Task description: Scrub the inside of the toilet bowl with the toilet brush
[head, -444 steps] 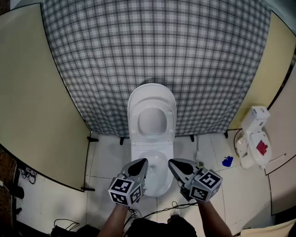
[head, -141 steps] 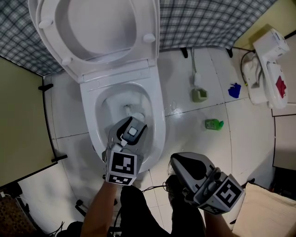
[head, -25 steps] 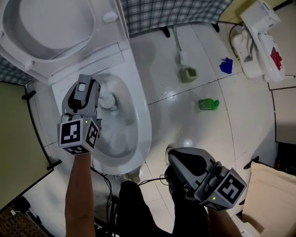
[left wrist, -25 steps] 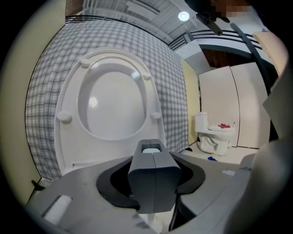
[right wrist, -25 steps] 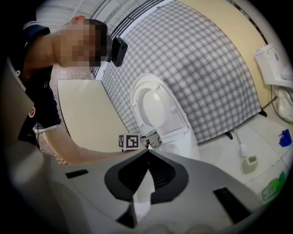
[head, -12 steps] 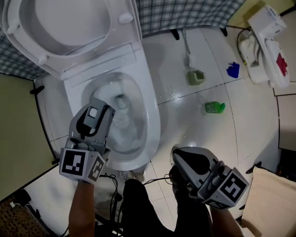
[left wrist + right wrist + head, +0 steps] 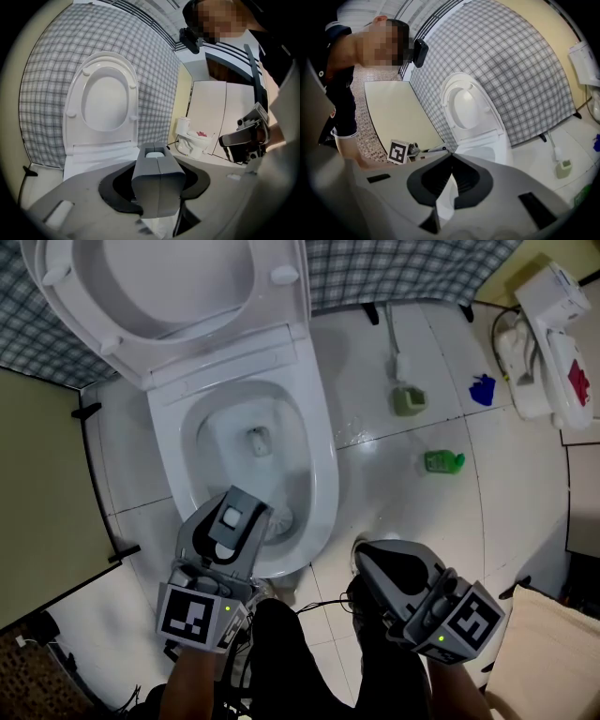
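Observation:
The white toilet (image 7: 323, 474) stands with seat and lid (image 7: 169, 287) raised; the drain (image 7: 258, 440) shows in the bowl. My left gripper (image 7: 229, 517) hangs over the bowl's front rim. It is shut on the brush's grey handle block (image 7: 157, 180), which has a white cap. The dark bristle head (image 7: 279, 519) sits against the inner front wall of the bowl. My right gripper (image 7: 368, 556) hovers above the floor to the right of the toilet, shut with nothing in it; its jaw tips meet in the right gripper view (image 7: 451, 156).
On the tiled floor right of the toilet stand a greenish holder with a white stick (image 7: 409, 401), a green bottle (image 7: 443, 462) and a blue object (image 7: 482, 390). A small white fixture with a red patch (image 7: 548, 343) sits far right. A beige partition (image 7: 42, 493) closes the left side.
My left gripper has pulled back from the bowl's rear left to its front rim, dragging the brush head from near the drain to the front wall. The right gripper has stayed put.

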